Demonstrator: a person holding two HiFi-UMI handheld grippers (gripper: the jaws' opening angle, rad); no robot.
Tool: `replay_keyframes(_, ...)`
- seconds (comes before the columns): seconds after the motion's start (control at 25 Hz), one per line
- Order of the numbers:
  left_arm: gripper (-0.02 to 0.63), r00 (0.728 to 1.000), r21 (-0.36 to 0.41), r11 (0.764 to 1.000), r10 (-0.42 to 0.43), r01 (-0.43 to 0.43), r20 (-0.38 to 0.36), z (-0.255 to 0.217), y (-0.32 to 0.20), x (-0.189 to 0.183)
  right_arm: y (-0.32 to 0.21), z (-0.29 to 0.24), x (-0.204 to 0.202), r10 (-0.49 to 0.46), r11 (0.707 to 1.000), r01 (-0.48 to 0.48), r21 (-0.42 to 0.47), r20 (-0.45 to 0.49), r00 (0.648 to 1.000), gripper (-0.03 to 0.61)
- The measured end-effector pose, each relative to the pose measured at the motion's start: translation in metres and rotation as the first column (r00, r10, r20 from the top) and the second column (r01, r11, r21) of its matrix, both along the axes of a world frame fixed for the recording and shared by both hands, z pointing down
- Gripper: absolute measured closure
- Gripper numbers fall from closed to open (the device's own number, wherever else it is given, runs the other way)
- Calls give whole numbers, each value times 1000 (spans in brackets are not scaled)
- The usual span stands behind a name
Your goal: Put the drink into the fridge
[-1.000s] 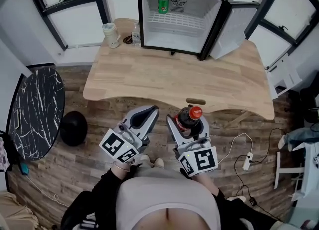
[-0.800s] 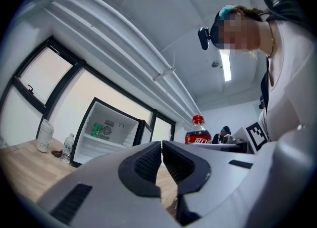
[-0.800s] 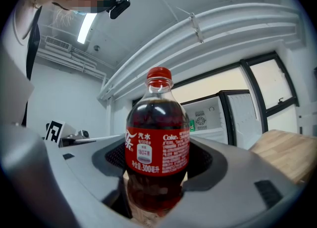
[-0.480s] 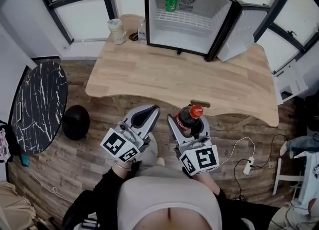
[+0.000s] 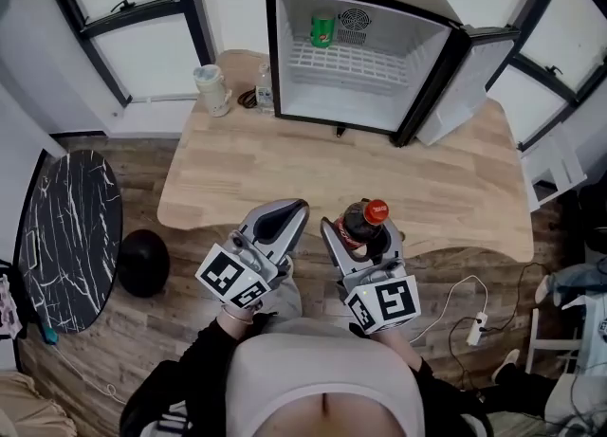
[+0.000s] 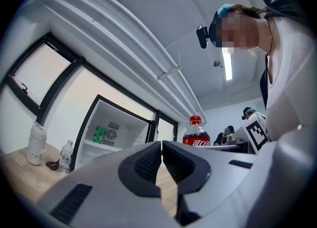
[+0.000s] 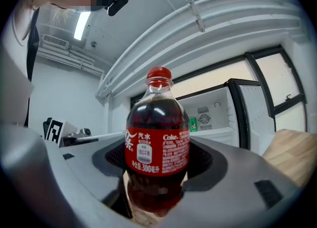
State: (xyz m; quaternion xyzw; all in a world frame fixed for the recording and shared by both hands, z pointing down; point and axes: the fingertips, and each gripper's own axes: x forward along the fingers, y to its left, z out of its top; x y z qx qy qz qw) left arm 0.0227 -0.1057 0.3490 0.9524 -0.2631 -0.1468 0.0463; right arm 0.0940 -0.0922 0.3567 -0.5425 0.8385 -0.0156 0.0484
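Right gripper pinches upright cola bottle; red label reads "Coke", "300". Left gripper just beside, jaws pressed together, empty. Ahead, across wooden table: fridge, door open, green can inside.

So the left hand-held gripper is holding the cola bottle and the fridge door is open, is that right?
No: the right hand-held gripper holds the cola bottle, as the right gripper view shows. The fridge door is open.
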Motion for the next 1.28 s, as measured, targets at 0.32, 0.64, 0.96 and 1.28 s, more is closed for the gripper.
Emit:
replay_keyframes(0.32, 603, 999, -16, 999, 33, -32, 14, 0, -99, -2, -93, 0, -1, 41, 999, -41, -27, -3, 999, 253)
replay_keyframes(0.64, 603, 997, -6, 998, 70, -70, 26, -7, -169, -4, -162, -4, -5, 81, 996, -81, -30, 7, 997, 253)
replay_keyframes(0.96, 603, 993, -41, 994, 108, -106, 46, 5, -215, 8, -203, -1, 6, 118, 992, -117, -44, 7, 993, 253)
replay_keyframes(1.28, 603, 998, -38, 997, 63, -62, 28, -3, -230, 20, -224, -8, 24, 98, 994, -98, -38, 21, 995, 253)
